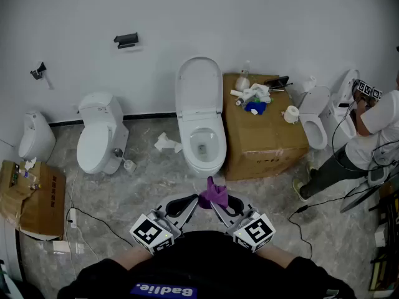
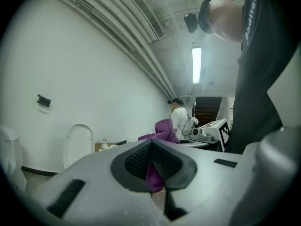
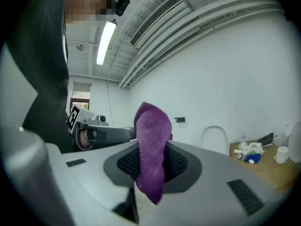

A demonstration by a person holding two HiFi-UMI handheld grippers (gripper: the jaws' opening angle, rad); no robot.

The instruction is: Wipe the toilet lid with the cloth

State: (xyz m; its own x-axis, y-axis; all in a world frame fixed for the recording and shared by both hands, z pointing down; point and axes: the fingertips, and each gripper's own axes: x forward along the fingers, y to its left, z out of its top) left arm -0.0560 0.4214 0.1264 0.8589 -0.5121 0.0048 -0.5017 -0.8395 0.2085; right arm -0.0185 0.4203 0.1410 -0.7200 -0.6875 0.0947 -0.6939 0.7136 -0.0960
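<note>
Head view: left gripper (image 1: 192, 202) and right gripper (image 1: 215, 207) near me, sharing the purple cloth (image 1: 215, 192); toilet lid (image 1: 199, 86) upright, far ahead. Left gripper view: jaws clamp cloth. Right gripper view: same. Approach step, I judge; next I carry cloth to lid.

We see our right gripper (image 3: 151, 167) with its fingers (image 3: 181, 163) closed on the purple cloth (image 3: 153, 126). The cloth stands up in a rounded fold above them and hangs in a short point below. At the left, the left gripper (image 3: 123, 133) lies level, its tip meeting the cloth's edge. Beyond, against the white wall (image 3: 225, 79), a toilet lid (image 3: 215, 140) stands upright. Beside it, a cardboard box (image 3: 268, 171) carries small clutter (image 3: 249, 152) and a paper roll (image 3: 282, 154).
</note>
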